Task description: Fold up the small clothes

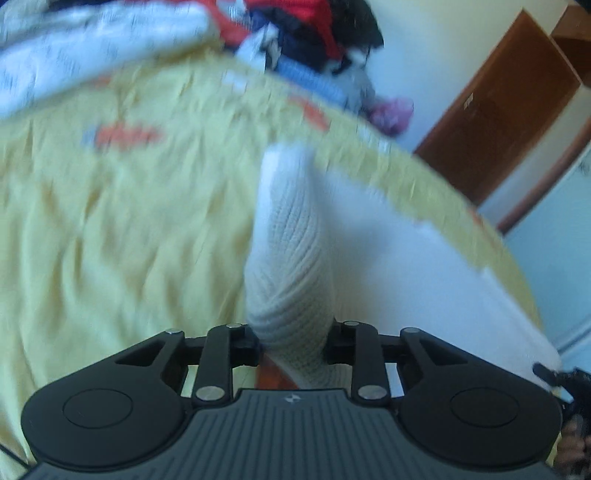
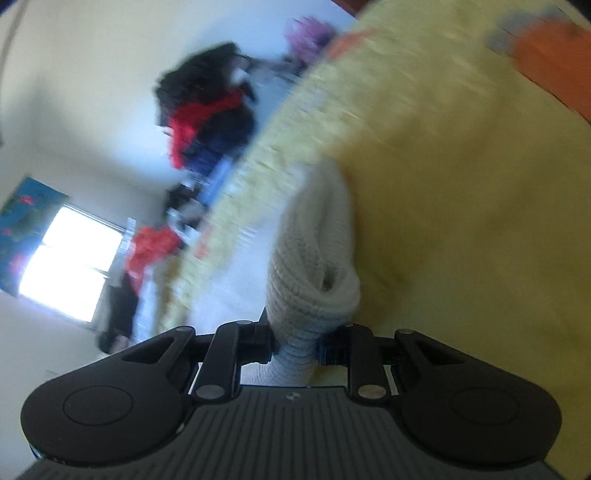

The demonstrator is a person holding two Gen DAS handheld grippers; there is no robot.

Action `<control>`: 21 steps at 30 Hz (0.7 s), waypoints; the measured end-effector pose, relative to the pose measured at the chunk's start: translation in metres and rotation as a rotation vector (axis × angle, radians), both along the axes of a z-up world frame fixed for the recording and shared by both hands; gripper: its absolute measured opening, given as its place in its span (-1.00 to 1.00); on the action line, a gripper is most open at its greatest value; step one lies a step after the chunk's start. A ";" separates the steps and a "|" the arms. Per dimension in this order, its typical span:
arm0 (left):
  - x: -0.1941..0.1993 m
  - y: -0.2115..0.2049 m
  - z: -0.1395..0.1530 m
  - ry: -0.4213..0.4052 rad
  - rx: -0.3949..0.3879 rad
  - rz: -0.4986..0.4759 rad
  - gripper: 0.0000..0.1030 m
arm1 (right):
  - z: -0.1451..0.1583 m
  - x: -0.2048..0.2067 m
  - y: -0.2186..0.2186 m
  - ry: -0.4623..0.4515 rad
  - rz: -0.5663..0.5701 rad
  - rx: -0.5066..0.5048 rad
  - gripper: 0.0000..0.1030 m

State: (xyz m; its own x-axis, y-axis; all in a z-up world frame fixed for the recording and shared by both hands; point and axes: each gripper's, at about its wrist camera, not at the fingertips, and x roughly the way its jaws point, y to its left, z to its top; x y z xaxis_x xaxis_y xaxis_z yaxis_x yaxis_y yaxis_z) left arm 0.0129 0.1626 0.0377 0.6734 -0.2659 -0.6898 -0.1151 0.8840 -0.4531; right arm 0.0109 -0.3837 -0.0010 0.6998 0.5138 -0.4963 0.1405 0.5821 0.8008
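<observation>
White ribbed knit garment (image 1: 291, 266) is bunched between the jaws of your left gripper (image 1: 293, 345), which are drawn in narrow and clamped on the fabric. The same white knit (image 2: 314, 266) shows in the right wrist view, rolled into a thick fold and pinched in your right gripper (image 2: 297, 347), jaws likewise narrow and pressing on it. Both views are motion-blurred, so fine detail of the cloth cannot be told.

Beyond the left gripper's grip, the garment spreads over a yellow bedspread (image 1: 122, 229) bearing orange printed marks. It lies toward the right edge of that spread in the left wrist view.

A heap of other clothes (image 1: 295, 33), red, dark and blue, sits at the far edge of the bedspread, well apart from the held garment. A brown wooden door (image 1: 498, 110) stands beyond the bed's right edge. In the right wrist view a bright window (image 2: 70, 258) shows at the left.
</observation>
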 end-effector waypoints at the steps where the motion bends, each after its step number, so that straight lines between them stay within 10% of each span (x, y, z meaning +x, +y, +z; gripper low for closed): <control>1: -0.005 0.002 -0.007 0.012 -0.005 0.004 -0.34 | -0.010 -0.004 -0.002 0.031 -0.006 -0.011 -0.41; 6: -0.029 0.024 0.021 -0.058 0.065 -0.064 -0.15 | 0.002 -0.022 -0.030 0.036 -0.067 0.034 -0.10; 13: -0.016 0.029 0.081 -0.296 0.387 0.015 0.55 | 0.063 0.027 -0.030 -0.155 -0.056 -0.259 0.11; 21: 0.130 -0.032 0.057 -0.115 0.471 -0.118 0.54 | 0.060 0.166 0.033 -0.117 0.187 -0.534 0.17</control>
